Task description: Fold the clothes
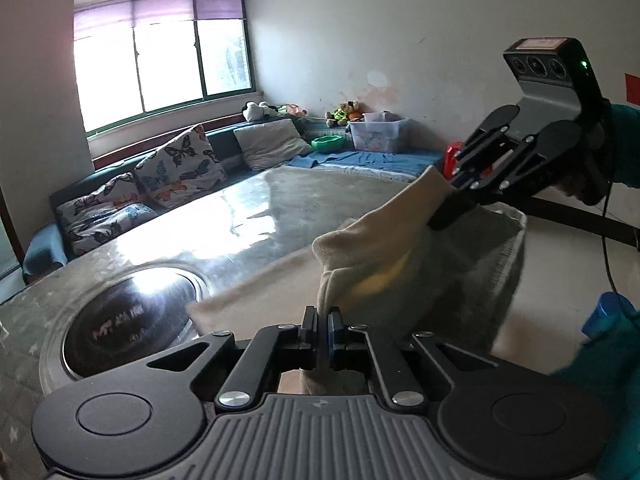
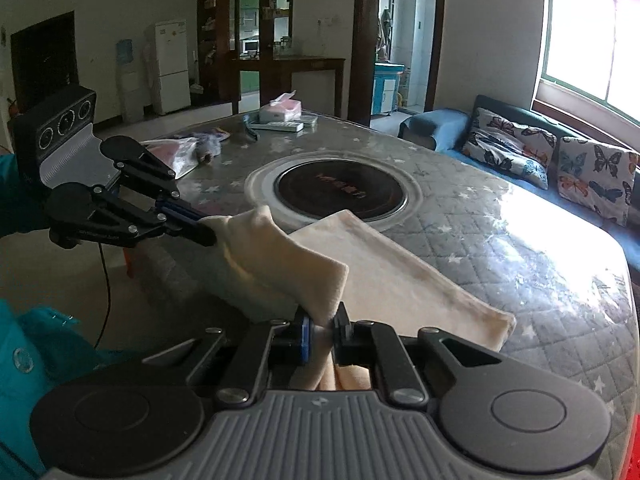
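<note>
Both grippers, left gripper (image 1: pixel 322 322) and right gripper (image 2: pixel 323 326), pinch a cream cloth's (image 2: pixel 384 264) near edge, lifted mid-fold above the table (image 2: pixel 500 208), the rest lying flat.

The table's (image 2: pixel 500 216) middle was taken by the round inset cooktop (image 2: pixel 340 192), flush with the top, with the cream cloth (image 2: pixel 392 276) reaching from the near edge to its rim. Along the far edge stood a tissue box (image 2: pixel 282 109), a remote (image 2: pixel 280 126) and plastic bags (image 2: pixel 176 154). The side toward the sofa (image 2: pixel 520 148) lay bare and open to a pass.
</note>
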Tool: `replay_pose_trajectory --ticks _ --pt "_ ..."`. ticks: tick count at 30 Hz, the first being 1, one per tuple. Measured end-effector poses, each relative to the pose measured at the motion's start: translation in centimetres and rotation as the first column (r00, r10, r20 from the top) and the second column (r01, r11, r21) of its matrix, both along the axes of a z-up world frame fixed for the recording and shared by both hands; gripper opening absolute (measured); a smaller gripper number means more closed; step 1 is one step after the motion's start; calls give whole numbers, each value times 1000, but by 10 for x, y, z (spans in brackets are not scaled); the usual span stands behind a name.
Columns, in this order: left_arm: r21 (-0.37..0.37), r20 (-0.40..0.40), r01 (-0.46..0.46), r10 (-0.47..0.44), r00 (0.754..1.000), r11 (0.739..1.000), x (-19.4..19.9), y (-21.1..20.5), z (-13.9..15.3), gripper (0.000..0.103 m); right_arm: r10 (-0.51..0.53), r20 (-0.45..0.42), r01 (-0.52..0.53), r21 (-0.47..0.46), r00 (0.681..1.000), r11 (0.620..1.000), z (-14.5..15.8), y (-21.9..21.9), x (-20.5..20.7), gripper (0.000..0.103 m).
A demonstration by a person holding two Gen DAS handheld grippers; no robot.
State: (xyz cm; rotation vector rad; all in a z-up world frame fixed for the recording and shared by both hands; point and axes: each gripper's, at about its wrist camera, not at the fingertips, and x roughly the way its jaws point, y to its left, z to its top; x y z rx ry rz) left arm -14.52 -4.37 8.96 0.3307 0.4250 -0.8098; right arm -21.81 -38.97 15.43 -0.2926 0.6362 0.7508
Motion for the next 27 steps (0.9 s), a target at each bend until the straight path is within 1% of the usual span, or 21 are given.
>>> replay_pose_trajectory --ticks 3,8,10,16,18,20,23,24,25,27 --pt "2 9 -14 14 1000 1000 26 -4 2 5 -16 -6 16 -1 1000 1000 2 0 22 9" --pt "10 -11 -45 45 999 999 79 -18 -4 5 -57 -36 57 4 998 998 -2 -4 77 9" --pt "16 -34 -66 66 997 998 100 -25 -10 5 -72 -53 72 -1 996 997 -8 -4 101 9" --pt "52 -103 -114 119 988 992 154 -42 -37 5 -113 -104 112 -15 988 994 -39 -3 161 9" --pt "60 -131 -134 140 981 989 169 -45 -47 5 -143 -122 143 -11 982 990 -53 -2 177 9" --pt "68 -143 -157 166 976 985 178 -47 -57 6 -169 -130 170 -9 977 985 -66 -1 186 10" --pt "80 -159 -191 202 966 978 185 -46 -65 10 -214 -132 216 -1 968 976 -84 -4 194 11" --pt "80 -159 -197 208 965 977 186 -46 -65 15 -230 -135 233 3 964 973 -88 -5 196 17" --pt "83 -153 -208 218 964 975 186 -45 -65 20 -250 -136 254 10 959 967 -90 -8 196 18" --pt "86 -142 -228 238 961 970 185 -43 -63 23 -293 -132 299 27 947 954 -89 -13 197 19"
